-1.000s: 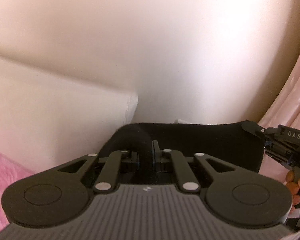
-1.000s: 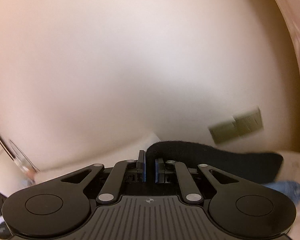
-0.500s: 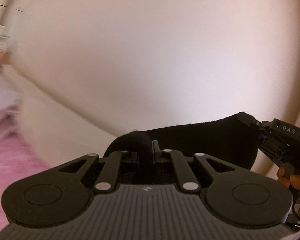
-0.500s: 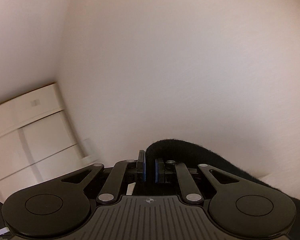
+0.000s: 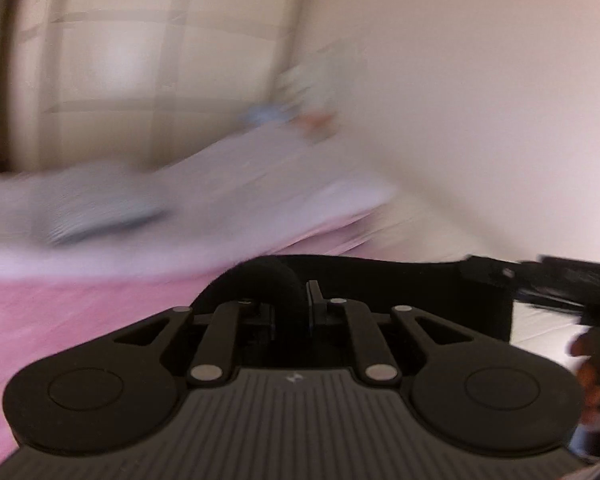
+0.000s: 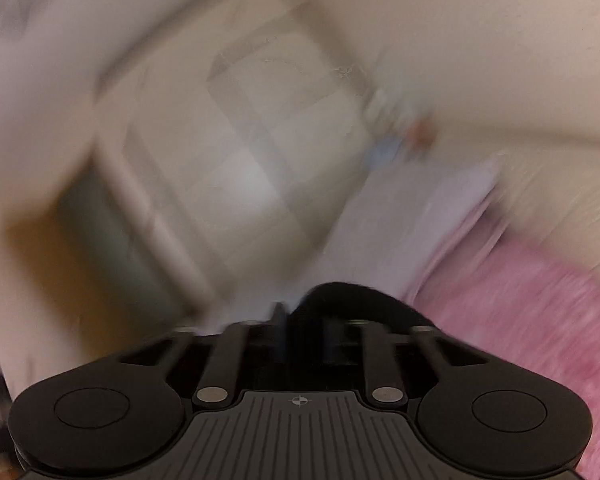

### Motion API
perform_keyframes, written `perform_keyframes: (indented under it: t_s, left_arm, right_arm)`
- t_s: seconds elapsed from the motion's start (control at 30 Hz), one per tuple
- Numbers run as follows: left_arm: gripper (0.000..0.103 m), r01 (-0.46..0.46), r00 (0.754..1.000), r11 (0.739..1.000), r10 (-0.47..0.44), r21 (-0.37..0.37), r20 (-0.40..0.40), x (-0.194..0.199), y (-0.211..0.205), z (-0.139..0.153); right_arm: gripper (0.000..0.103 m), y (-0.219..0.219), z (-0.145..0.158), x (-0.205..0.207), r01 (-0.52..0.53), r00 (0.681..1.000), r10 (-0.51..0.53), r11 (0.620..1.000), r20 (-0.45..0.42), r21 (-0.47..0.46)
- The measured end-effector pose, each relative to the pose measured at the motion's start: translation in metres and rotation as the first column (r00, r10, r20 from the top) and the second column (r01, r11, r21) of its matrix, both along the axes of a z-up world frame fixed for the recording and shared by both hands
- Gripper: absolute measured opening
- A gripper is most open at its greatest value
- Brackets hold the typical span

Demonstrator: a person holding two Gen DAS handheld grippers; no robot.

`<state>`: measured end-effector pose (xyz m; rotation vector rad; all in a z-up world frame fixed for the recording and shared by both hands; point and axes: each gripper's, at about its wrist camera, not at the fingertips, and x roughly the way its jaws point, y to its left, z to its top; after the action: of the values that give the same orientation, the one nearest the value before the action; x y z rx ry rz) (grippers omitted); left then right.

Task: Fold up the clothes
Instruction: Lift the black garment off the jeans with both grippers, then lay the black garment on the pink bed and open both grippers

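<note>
Garment (image 5: 380, 280) stretched between left tool (image 5: 291, 304) and right tool (image 6: 304, 332), bed (image 5: 80, 320) beneath, wardrobe (image 5: 140, 60) behind bed

One black garment (image 5: 400, 280), two tools, one pink bedspread (image 5: 80, 312), one wardrobe (image 5: 160, 60)

Black fleecy garment (image 5: 380, 280), stretched in the air above a pink bed cover (image 5: 80, 312), edge bunched upward

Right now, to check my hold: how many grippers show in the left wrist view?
2. The left gripper sits bottom centre, jaws opening, black garment between them; the right gripper shows at the right edge by the garment's far end, jaws opening around it.
</note>
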<state>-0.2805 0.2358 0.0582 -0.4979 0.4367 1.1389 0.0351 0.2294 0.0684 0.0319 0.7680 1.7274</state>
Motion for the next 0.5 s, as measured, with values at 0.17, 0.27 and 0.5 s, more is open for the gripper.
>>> perform_keyframes:
  t_s: [0.17, 0.27, 0.5]
  left_arm:
    - [0.012, -0.26, 0.943, 0.947, 0.208, -0.186, -0.26, -0.066, 0.014, -0.081]
    - [0.012, -0.332, 0.91, 0.915, 0.247, -0.23, -0.333, -0.089, -0.016, -0.115]
    - [0.012, -0.396, 0.907, 0.844, 0.299, -0.361, -0.295, -0.136, -0.089, -0.161]
  right_arm:
    - [0.049, 0.025, -0.069, -0.084, -0.188, 0.968, 0.217, 0.96, 0.127, -0.208]
    - [0.049, 0.016, -0.084, -0.123, -0.25, 0.936, 0.305, 0.927, 0.176, -0.279]
    - [0.049, -0.031, -0.114, -0.17, -0.312, 0.877, 0.427, 0.855, 0.22, -0.415]
